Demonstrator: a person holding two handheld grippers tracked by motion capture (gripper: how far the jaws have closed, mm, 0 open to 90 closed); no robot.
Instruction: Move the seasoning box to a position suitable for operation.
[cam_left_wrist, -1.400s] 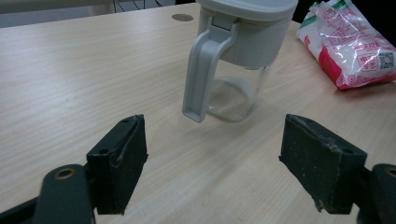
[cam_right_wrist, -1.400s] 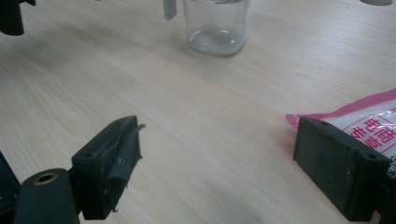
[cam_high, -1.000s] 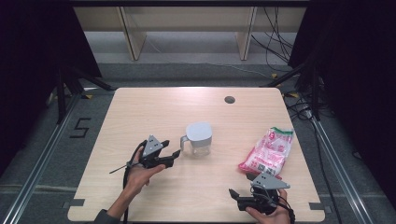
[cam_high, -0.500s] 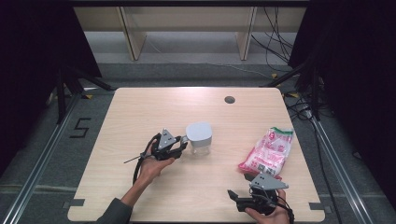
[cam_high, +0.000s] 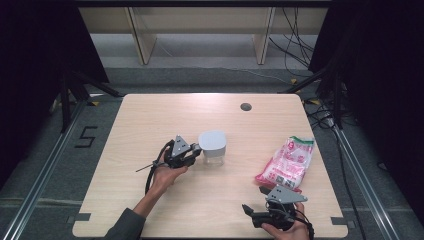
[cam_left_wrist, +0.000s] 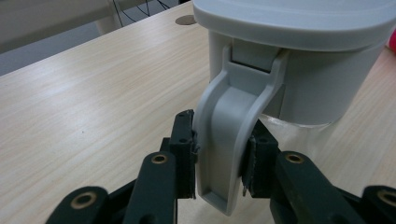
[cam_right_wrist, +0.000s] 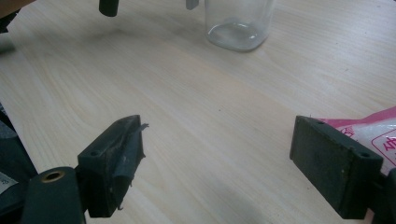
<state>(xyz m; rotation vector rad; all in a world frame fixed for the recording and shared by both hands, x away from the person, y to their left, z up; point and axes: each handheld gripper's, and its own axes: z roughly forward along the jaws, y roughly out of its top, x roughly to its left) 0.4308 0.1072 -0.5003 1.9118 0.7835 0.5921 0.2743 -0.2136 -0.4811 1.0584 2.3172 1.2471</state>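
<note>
One pale wood table (cam_high: 210, 210) | dark cable hole (cam_high: 245, 106) | grey floor (cam_high: 200, 75)

**Worktop and Items Resting on It**

The worktop (cam_high: 150, 120) is a light wood-grain rectangle with a dark round grommet (cam_high: 245, 106) near its far edge. A lidded clear jug (cam_high: 212, 148) stands near centre. A pink printed bag (cam_high: 286, 162) lies flat toward the right side.

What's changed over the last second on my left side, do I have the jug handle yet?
The left gripper moved right to the jug, and its jaws have just been closing on the handle, which now sits pinched between the pads. The jug, the pink bag and the open right gripper stayed put.
</note>
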